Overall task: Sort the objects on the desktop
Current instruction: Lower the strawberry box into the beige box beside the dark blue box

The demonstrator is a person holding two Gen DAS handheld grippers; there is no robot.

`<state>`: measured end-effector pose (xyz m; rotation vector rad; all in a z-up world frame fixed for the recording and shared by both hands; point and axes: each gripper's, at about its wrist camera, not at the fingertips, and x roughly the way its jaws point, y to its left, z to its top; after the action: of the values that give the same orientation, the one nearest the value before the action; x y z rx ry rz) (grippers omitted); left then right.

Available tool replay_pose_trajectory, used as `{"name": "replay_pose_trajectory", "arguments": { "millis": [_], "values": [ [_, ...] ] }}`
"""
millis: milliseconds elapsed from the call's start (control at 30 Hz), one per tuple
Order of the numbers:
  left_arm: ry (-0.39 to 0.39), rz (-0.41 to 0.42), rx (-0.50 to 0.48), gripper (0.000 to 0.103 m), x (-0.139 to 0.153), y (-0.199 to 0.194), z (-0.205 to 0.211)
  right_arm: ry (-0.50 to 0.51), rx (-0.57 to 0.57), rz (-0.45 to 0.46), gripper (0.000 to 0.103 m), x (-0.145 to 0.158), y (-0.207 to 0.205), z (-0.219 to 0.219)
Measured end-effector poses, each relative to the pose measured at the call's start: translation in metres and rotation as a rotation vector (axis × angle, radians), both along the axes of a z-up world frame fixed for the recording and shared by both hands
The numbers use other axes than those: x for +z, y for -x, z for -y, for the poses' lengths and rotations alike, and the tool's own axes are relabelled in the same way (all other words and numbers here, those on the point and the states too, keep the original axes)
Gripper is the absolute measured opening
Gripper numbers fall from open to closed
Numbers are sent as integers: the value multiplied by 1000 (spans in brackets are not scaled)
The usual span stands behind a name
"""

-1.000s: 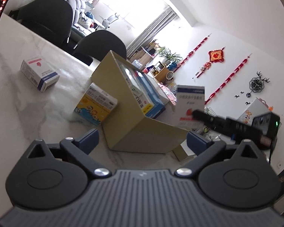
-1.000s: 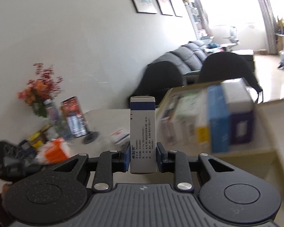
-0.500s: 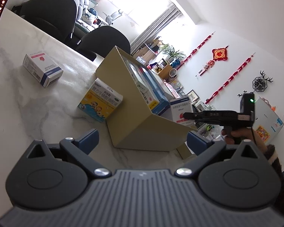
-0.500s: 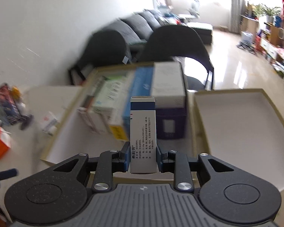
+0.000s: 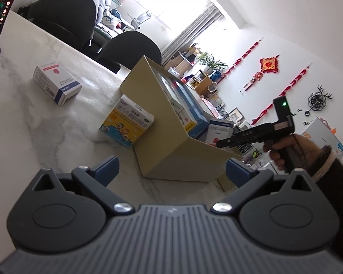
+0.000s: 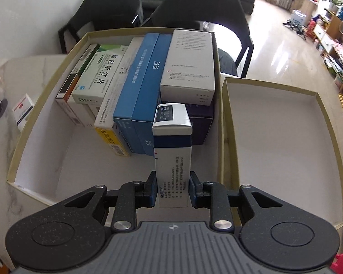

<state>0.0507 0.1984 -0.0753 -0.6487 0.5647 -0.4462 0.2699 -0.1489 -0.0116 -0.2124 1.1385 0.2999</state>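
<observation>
Left wrist view: your left gripper (image 5: 171,166) is spread wide, nothing between its fingers, hovering over the marble table (image 5: 22,123). The landmark is the cardboard box (image 5: 162,141), straight ahead. A yellow cartoon-print carton (image 5: 127,124) lies flat touching the box's near-left wall. A white and blue carton (image 5: 57,84) lies well left of the box. Your right hand (image 5: 292,146) grips the other tool's handle, right of the box.

Right wrist view: your right gripper (image 6: 172,188) pinches a white carton with navy band (image 6: 172,146) upright, above the cardboard box's (image 6: 45,105) front right part, just before the row of packed cartons (image 6: 139,80). An empty lid tray (image 6: 272,137) sits touching the box's right wall.
</observation>
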Motion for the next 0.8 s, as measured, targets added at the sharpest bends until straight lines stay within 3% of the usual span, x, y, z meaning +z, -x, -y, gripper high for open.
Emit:
{"name": "replay_pose_trajectory", "arguments": {
  "millis": [333,667,800],
  "values": [
    [2,-4,-9,101,-1,-4,4,183,88,-169,30,1,-20,-16],
    [-7,0,7,101,1,3,-3,190,64,-269,30,-30,-49,-36],
    [-1,-6,19,101,0,5,-8,267,86,-226,31,-34,-46,-48]
  ]
}}
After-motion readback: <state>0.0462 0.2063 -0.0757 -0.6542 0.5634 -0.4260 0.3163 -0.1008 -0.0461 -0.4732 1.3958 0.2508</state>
